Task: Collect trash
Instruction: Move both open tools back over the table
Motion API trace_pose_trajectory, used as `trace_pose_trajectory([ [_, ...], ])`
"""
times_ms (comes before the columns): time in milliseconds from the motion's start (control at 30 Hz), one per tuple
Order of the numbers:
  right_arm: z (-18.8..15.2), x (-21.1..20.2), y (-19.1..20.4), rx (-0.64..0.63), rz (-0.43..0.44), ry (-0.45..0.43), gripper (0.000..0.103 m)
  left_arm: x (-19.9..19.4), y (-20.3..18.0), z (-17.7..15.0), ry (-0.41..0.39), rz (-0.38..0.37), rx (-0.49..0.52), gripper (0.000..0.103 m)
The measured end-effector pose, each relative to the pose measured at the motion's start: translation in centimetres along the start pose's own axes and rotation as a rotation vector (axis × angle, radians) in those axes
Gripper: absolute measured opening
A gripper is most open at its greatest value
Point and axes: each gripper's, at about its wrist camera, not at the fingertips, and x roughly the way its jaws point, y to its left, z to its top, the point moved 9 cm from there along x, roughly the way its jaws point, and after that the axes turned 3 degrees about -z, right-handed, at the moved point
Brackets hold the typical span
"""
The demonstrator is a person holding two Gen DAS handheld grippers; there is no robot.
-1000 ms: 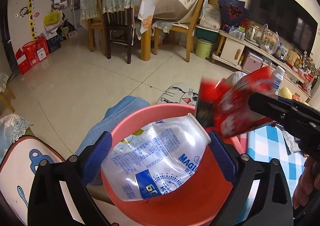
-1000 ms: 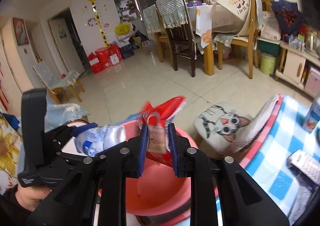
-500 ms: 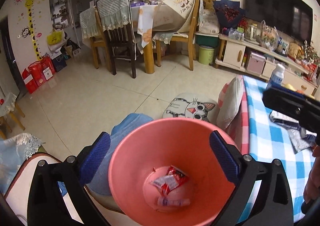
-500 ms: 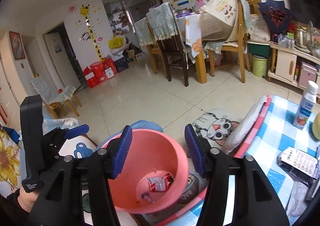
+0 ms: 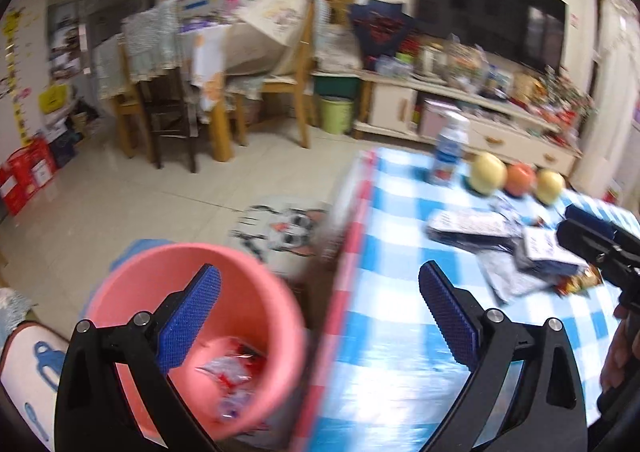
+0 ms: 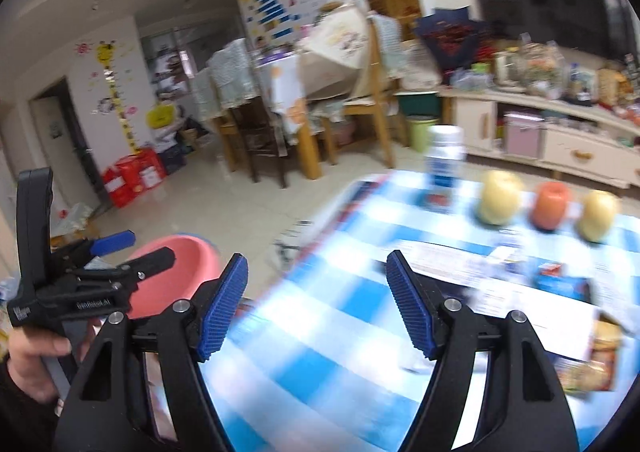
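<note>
A pink bin [image 5: 256,316] stands beside the table's left edge, with a clear bag and a red wrapper [image 5: 232,368] inside it. The bin also shows in the right wrist view [image 6: 176,272]. My left gripper [image 5: 320,316] is open and empty, over the bin's right rim and the table edge. My right gripper [image 6: 316,304] is open and empty above the blue checked tablecloth [image 6: 320,372]. Loose wrappers and packets [image 5: 512,252] lie on the cloth to the right; they also show in the right wrist view [image 6: 588,356].
A white bottle [image 6: 444,159], two yellow fruits [image 6: 500,195] and an orange fruit [image 6: 550,203] stand at the table's far side. A cat-print stool [image 5: 280,232] sits on the floor beside the table. Dining chairs and a TV cabinet stand further back.
Both grippers let go of the clear bag and red wrapper, which dropped into the pink bin. Both then swung right, away from the bin toward the table.
</note>
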Motion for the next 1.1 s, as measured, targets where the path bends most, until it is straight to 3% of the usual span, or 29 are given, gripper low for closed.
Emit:
trace_pose_trajectory([
  [233, -4.7, -6.3, -12.5, -0.047, -0.238, 0.0, 0.077, 4.5, -11.4, -2.2, 0.056, -0.118, 0.111, 0.098],
  [367, -6.5, -8.6, -17.7, -0.059, -0.323, 0.007, 0.077, 6.3, -18.6, -3.4, 0.044, -0.125, 0.3, 0.098],
  [467, -7.2, -9.8, -20.8, -0.036, -0.361, 0.003, 0.079, 7.0, -22.8, -3.6, -0.017, -0.102, 0.448, 0.098],
  [600, -8.0, -10.3, -22.9, 0.024, -0.343, 0.004, 0.081, 8.8, -26.4, -4.4, -0.03, -0.103, 0.527, 0.098],
  [733, -8.4, -9.7, -23.2, 0.032, -0.312, 0.028, 0.081, 10.8, -28.0, -6.0, 0.038, -0.155, 0.497, 0.098],
  [833, -8.4, -9.3, -23.4, 0.068, -0.287, 0.041, 0.081, 11.9, -29.0, -6.6, 0.079, -0.149, 0.54, 0.098],
  [1100, -8.3, -9.2, -23.1, 0.123, -0.236, 0.047, 0.082, 15.5, -28.5, -6.3, 0.21, -0.184, 0.448, 0.099],
])
